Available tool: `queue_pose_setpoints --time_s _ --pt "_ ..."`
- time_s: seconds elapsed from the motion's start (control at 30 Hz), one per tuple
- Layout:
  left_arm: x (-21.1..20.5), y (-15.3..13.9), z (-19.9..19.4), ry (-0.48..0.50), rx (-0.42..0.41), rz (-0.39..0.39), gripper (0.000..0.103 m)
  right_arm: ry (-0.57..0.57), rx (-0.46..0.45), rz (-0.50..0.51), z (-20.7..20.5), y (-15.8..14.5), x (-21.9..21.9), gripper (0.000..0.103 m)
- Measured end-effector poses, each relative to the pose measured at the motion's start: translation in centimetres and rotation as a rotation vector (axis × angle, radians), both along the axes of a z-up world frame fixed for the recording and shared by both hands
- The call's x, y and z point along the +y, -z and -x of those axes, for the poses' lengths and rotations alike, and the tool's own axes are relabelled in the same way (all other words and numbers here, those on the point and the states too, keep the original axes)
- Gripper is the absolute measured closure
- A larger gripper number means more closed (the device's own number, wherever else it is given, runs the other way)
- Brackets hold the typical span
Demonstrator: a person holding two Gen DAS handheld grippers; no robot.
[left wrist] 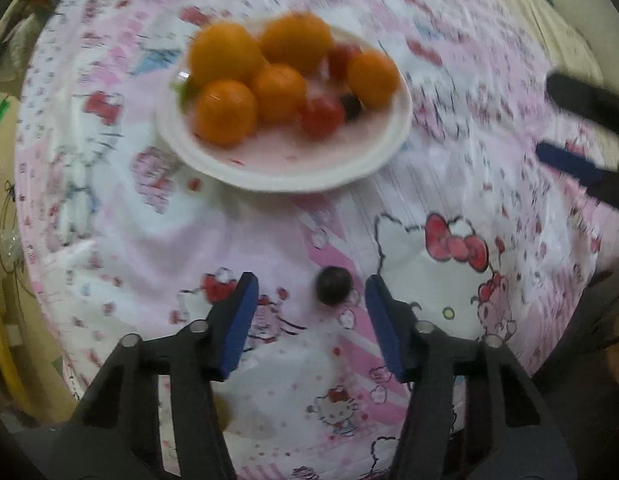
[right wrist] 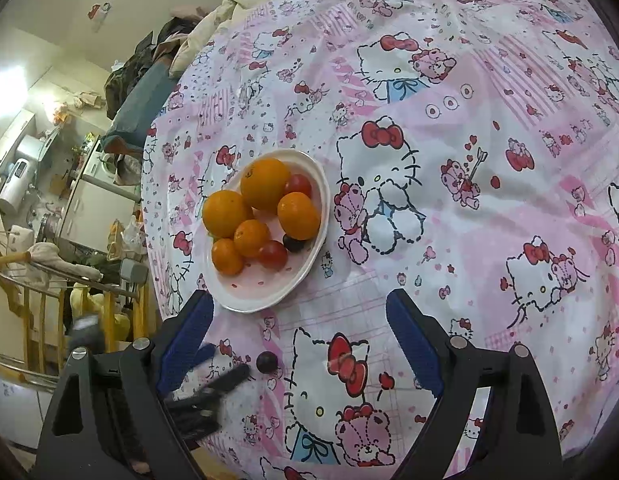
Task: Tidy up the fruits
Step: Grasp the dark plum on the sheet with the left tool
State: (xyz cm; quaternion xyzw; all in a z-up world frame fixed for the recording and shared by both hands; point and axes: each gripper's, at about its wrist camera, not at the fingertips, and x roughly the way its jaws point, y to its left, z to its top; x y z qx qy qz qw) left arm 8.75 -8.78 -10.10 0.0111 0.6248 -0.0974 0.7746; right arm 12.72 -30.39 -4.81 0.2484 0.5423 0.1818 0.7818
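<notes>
Hovering wide open and empty, the left claw [left wrist: 311, 286] brackets a dark grape [left wrist: 333, 285] on the patterned cloth [left wrist: 429, 264], short of the white plate [left wrist: 285, 172] of oranges [left wrist: 225, 54]; the right claw [right wrist: 299, 304] gapes empty nearby.

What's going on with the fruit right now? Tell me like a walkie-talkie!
Left gripper open, dark grape between its fingers, on the cloth. Right gripper open, empty. Plate holds oranges, tomatoes, one grape. Nothing blocking.
</notes>
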Motion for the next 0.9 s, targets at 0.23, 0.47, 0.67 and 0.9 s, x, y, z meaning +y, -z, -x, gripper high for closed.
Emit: queue_pose_setpoints --time_s 0.23,0.47,0.67,0.9 --pt "-2.8 2.1 -0.4 0.074 0.050 -0.077 0.082 0.007 0.001 -0.004 0.1 -0.1 -0.8 0.013" --pt "-2.6 2.2 -0.8 0.055 0.064 -0.065 0.085 0.009 -0.007 -0.007 0.2 -0.3 -1.3 0.013" --pt "-0.8 0.0 -1.5 -0.006 0.023 -0.027 0.085 -0.001 -0.013 0.004 0.1 -0.3 -0.8 0.013" --pt "3.7 -3.2 -0.8 -0.121 -0.039 0.035 0.085 -0.037 -0.002 0.023 0.3 0.1 0.7 0.013"
